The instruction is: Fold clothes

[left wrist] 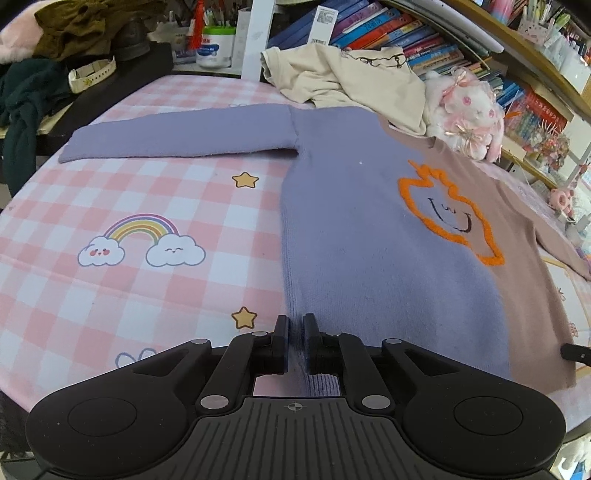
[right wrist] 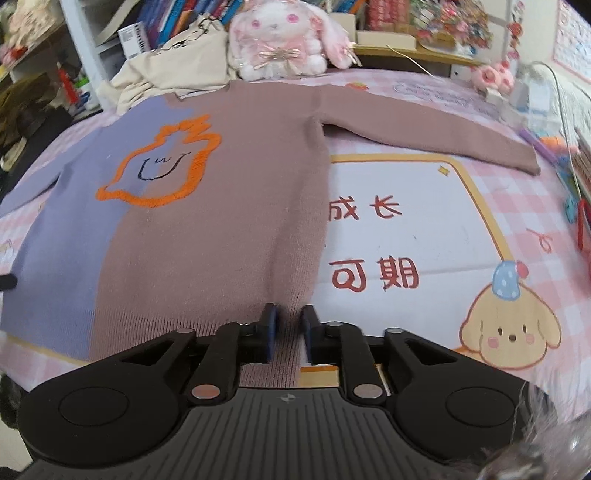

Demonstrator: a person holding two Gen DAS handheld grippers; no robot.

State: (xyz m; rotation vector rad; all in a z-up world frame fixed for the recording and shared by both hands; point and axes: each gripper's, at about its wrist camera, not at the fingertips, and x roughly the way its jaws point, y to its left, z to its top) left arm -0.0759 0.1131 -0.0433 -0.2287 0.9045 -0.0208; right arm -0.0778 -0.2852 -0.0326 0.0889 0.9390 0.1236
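Observation:
A two-tone sweater, lilac on one half and dusty pink on the other, lies flat and face up on the pink checked bed sheet, sleeves spread out. An orange outlined smiley figure is on its chest. My left gripper is shut on the lilac hem corner, with knit pinched between the pads. My right gripper is nearly closed on the pink hem corner, with fabric bunched between its blue pads.
A cream garment is heaped at the head of the bed beside a pink and white plush rabbit. Bookshelves stand behind. Dark clothes pile at the left. Small toys and cables lie at the right edge.

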